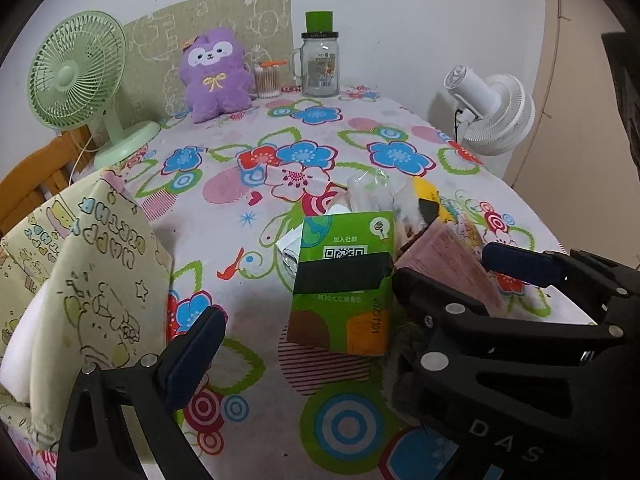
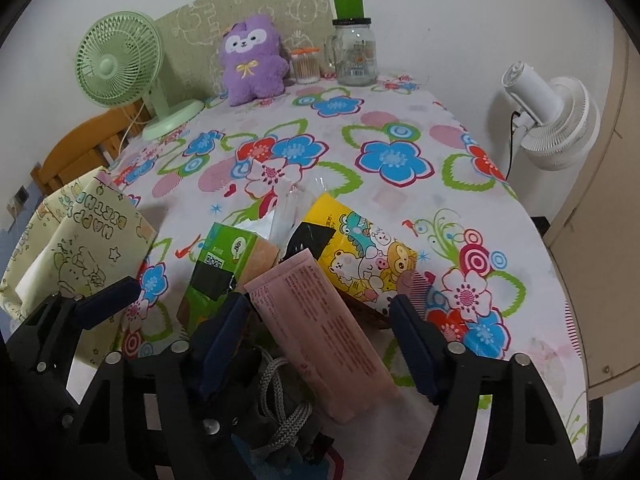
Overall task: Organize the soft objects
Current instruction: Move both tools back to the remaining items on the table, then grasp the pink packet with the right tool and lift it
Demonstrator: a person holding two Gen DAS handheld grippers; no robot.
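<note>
Pink tissue pack point(image 2: 320, 320) sits mid-pile at the table's near edge, leaning up on its neighbours, long axis running from the near edge away toward the plush at the back, far end up & tilted a bit left. Right gripper point(image 2: 320, 312) straddles it: fingers at medium width, one pad each side of the pack, small gaps showing, so no squeeze yet. Looks like it's lining up across the short width, the easy way to pinch a soft flat pack.

Green tissue pack point(image 1: 340, 280) stands just left of pink, nearly upright, QR face toward the left cam, black band across it. Yellow cartoon pack point(image 2: 368, 264) lies behind-right, touching pink's far end. Clear plastic wrap pokes up between them.

Left gripper point(image 1: 352, 292) hangs wide open, green pack between its pads, no contact I can see; prob. waiting or about to steady it.

Further out: printed gift bag point(image 1: 80, 272) at left, likely the drop spot. Purple plush point(image 1: 216, 76), green fan point(image 1: 80, 76), glass jar point(image 1: 320, 64) at the back, white fan point(image 2: 556, 120) off the right edge.
</note>
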